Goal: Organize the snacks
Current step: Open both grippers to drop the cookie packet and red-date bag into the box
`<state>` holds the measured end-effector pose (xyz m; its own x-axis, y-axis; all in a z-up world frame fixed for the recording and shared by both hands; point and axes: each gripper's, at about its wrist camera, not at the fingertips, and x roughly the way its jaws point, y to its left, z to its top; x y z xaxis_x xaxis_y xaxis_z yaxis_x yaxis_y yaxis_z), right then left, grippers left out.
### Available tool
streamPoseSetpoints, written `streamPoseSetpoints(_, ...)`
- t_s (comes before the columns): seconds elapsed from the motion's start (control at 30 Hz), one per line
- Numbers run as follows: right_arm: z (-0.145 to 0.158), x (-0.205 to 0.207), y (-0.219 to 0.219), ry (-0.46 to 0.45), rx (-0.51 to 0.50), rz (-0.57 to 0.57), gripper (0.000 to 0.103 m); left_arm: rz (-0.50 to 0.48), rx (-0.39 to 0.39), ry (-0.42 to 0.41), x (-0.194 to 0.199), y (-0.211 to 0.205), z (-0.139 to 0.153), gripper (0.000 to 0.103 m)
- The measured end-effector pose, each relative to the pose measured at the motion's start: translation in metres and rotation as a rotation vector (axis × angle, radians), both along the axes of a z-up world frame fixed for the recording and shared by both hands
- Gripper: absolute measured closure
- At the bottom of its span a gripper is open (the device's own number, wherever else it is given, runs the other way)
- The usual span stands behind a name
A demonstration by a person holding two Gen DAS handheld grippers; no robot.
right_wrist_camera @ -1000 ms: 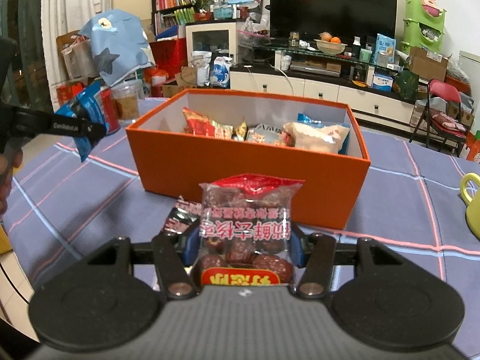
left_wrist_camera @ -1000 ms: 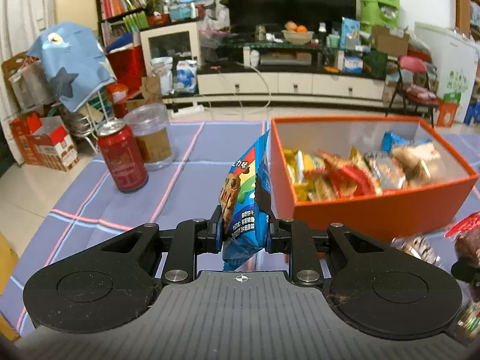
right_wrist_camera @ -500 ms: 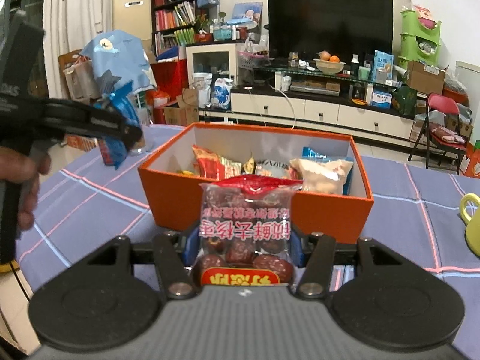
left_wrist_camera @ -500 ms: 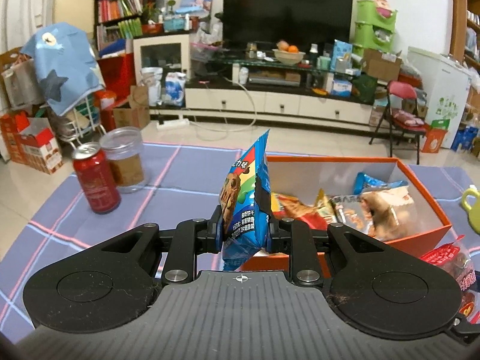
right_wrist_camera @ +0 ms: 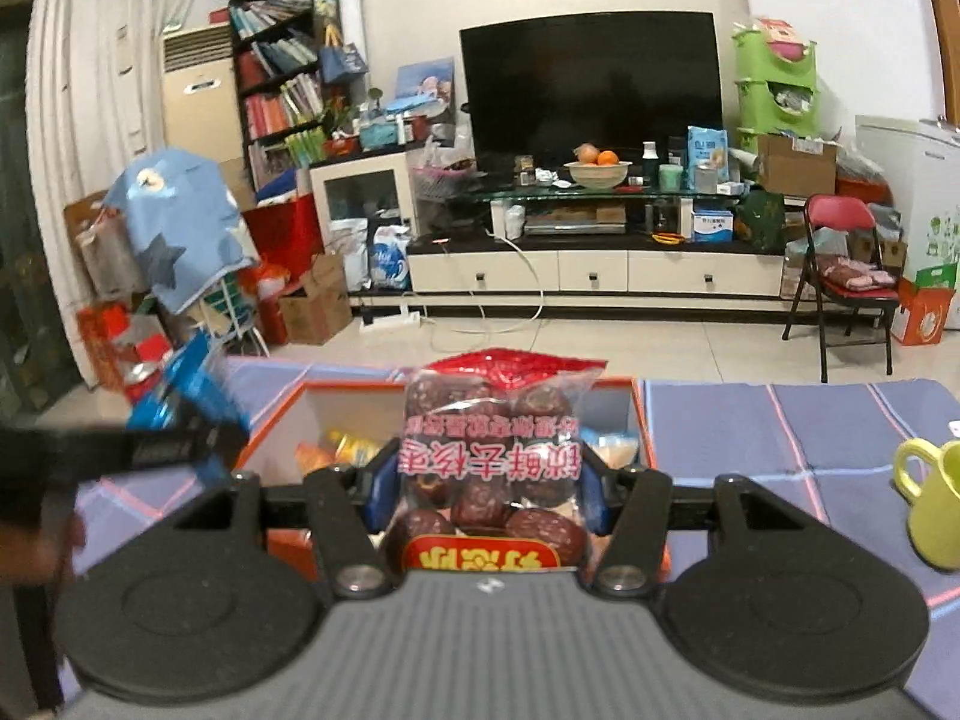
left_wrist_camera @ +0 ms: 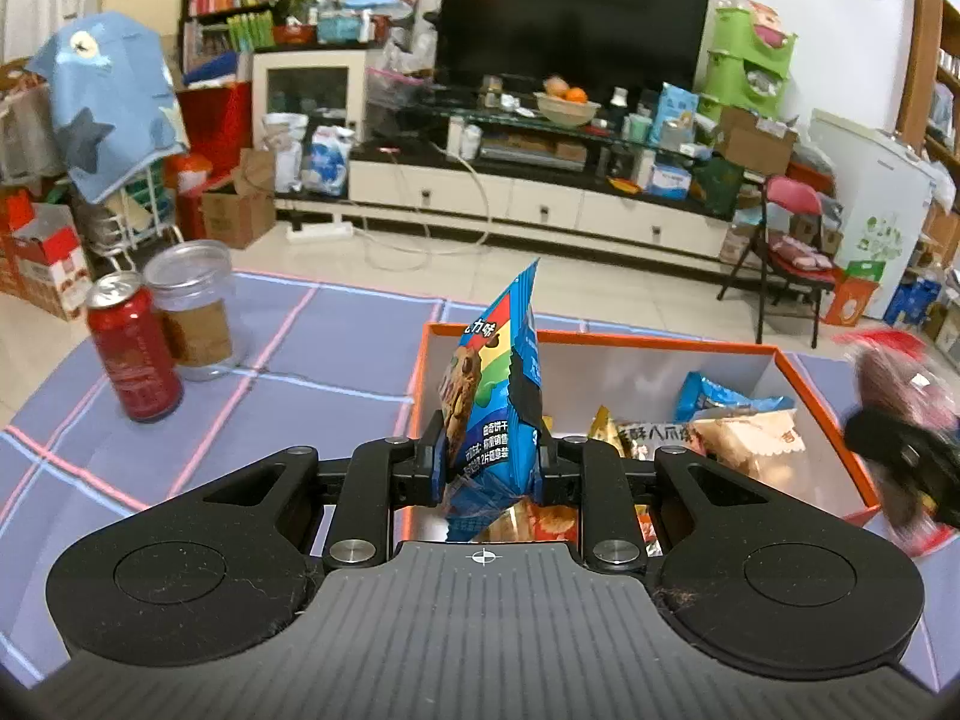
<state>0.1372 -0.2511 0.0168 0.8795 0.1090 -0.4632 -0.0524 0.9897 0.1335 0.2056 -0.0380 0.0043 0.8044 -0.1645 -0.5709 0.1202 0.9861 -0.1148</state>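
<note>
Room: a living room with a big black TV (left_wrist_camera: 570, 30), seen from the left wrist.
Table: a purple cloth with pink lines (left_wrist_camera: 336, 354).
Count, left view: one red can (left_wrist_camera: 135, 354), one clear jar (left_wrist_camera: 195, 309), one orange box (left_wrist_camera: 822, 414) with several snack bags inside.
Left gripper (left_wrist_camera: 489, 465): jaws clamped on one blue cookie bag (left_wrist_camera: 495, 402).
Blue bag place: between the jaws, over the near left corner of the box.
Blue bag way: it stands on end, long side up and down, top leaning a bit right.
Right edge: the other gripper and its red bag show there, blurred.

Room, right view: same TV wall, one red chair (right_wrist_camera: 840, 264).
Count, right view: one green mug (right_wrist_camera: 933, 504) on the cloth, one orange box.
Right gripper (right_wrist_camera: 489, 495): jaws pressed on both sides of one red date bag (right_wrist_camera: 492, 462).
Date bag place: between the jaws, in front of the box.
Date bag way: upright and flat to the camera, its words upside down.
Left edge: the left gripper and blue bag, blurred.
</note>
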Motion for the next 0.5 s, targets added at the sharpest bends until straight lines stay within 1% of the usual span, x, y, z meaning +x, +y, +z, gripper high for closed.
streamPoseSetpoints(0.17,-0.013,0.043,0.003,0.027,0.035,0.024,0.046,-0.011,-0.020,0.017,0.014,-0.006,-0.008,0.103)
streamPoseSetpoints(0.23,-0.020,0.055,0.006,0.044,0.033,0.029,0.046,-0.020,-0.008,0.022,0.018,-0.013,-0.011,0.103)
streamPoseSetpoints(0.33,-0.030,0.064,0.012,0.059,0.014,0.042,0.047,-0.041,0.017,0.024,0.022,-0.022,-0.016,0.103)
streamPoseSetpoints(0.4,-0.035,0.068,0.015,0.065,-0.003,0.042,0.047,-0.036,0.034,0.022,0.024,-0.027,-0.019,0.103)
streamPoseSetpoints(0.5,-0.040,0.072,0.012,0.076,0.007,0.040,0.045,-0.028,0.035,0.010,0.028,-0.032,-0.021,0.103)
